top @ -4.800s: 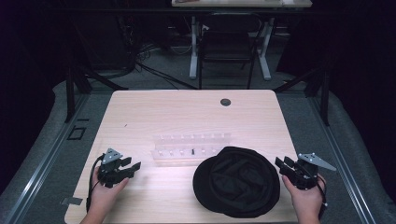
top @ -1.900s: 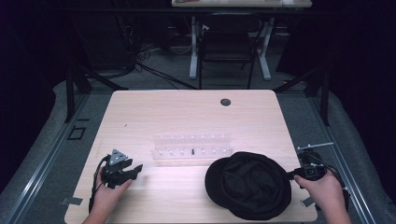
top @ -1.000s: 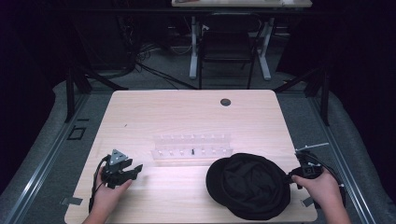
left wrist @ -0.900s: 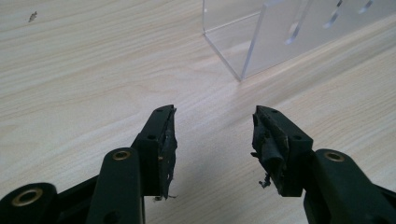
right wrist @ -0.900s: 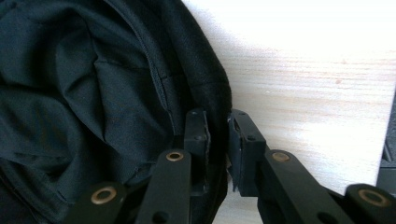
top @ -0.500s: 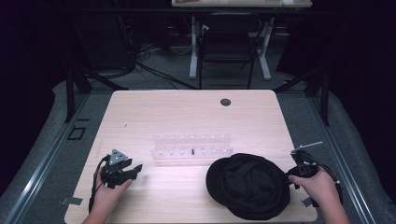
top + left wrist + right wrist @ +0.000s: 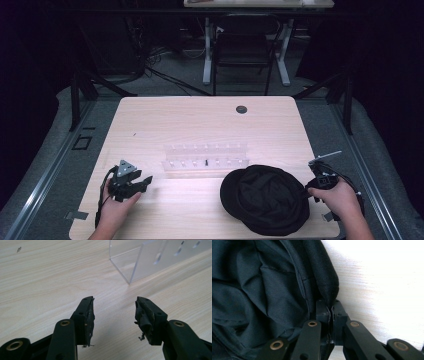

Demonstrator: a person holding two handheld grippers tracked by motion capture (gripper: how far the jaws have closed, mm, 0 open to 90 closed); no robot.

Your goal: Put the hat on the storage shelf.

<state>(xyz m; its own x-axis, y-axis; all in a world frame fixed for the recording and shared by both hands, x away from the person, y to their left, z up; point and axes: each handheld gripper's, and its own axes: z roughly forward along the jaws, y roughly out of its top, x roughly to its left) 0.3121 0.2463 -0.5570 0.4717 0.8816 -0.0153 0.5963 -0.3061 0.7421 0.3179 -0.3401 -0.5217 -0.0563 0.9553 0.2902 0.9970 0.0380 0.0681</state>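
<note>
1. fingers: we note the right gripper [image 7: 330, 308] has its jaws pressed together on the rim of the black hat [image 7: 262, 287]; a fold of fabric is pinched between them.
2. left gripper [image 7: 113, 315] jaws stand spread apart with nothing between them, only bare table [image 7: 45, 277] beneath.
3. in the high view we see the hat [image 7: 267, 197] lying on the table [image 7: 200, 120] at the near right, inner side up, its right edge at the right gripper [image 7: 320, 181].
4. left gripper [image 7: 131, 181] sits at the near left in a hand, well apart from the hat.
5. we log a clear rack [image 7: 206, 156] at mid table, just beyond the hat; its corner [image 7: 140, 260] shows ahead of the left jaws, not touching them.
6. small dark disc [image 7: 241, 109] lies near the far edge.
</note>
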